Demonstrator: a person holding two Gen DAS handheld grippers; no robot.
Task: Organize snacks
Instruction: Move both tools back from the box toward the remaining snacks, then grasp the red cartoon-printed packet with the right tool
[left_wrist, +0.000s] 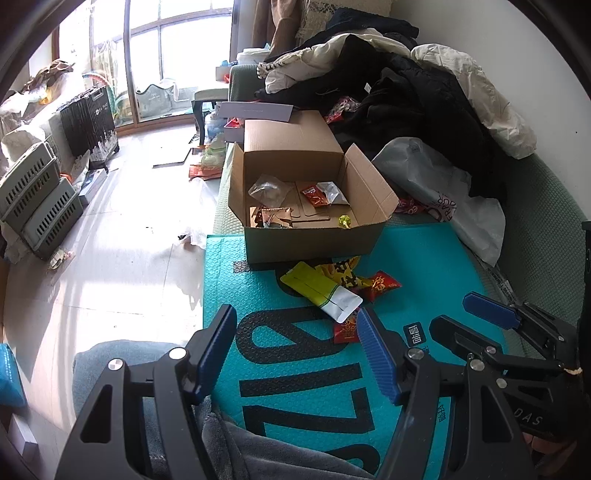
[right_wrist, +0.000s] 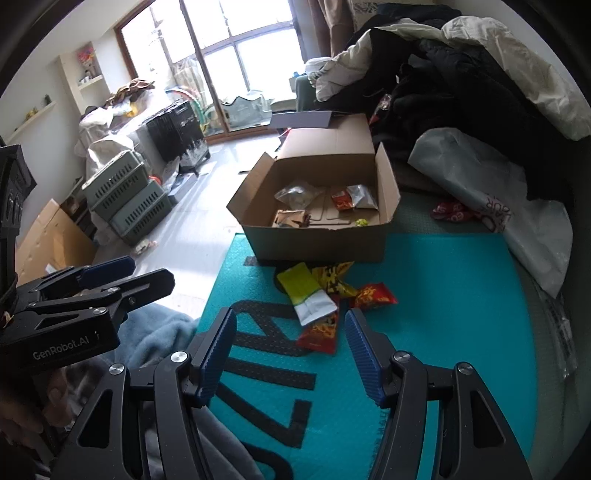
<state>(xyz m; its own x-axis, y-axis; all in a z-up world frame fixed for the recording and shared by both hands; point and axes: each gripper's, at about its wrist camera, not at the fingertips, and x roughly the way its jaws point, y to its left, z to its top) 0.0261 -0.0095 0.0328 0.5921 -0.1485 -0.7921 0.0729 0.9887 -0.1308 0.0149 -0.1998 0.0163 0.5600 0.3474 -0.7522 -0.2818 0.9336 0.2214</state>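
Here, on a teal bubble mailer (left_wrist: 424, 266) spread over a green sofa seat (left_wrist: 535, 206): an open cardboard box (left_wrist: 314, 243) at its far edge, taken as the landmark. Inside the box, a few snacks: a clear crinkled packet (left_wrist: 266, 190) toward the far left, a red-and-silver packet (left_wrist: 323, 195) toward the far right, a brown wrapper (left_wrist: 269, 218) at the near left, a small yellow-green candy (left_wrist: 345, 220) by the near wall. Just in front of the box, touching its near wall or nearly so, a loose heap of packets: a yellow-and-white pouch (left_wrist: 321, 291) on top, a yellow-and-black bag (left_wrist: 345, 275) under it, a red packet (left_wrist: 380, 286) to the right, another red packet (right_wrist: 319, 332) nearest the cameras. Behind and right of the box, a pile of dark and pale clothes (left_wrist: 399, 81) and a white plastic bag (left_wrist: 443, 188). Left of the box, floor (left_wrist: 110, 221) with stacked grey-green crates (left_wrist: 37, 199).

Left claw (left_wrist: 297, 354) spread, nothing between its blue pads, poised short of the heap on the near side from the box. Right claw (right_wrist: 291, 350) likewise spread and empty, also on the near side, the nearest red packet showing in the gap but not pinched. Both apart from the box.
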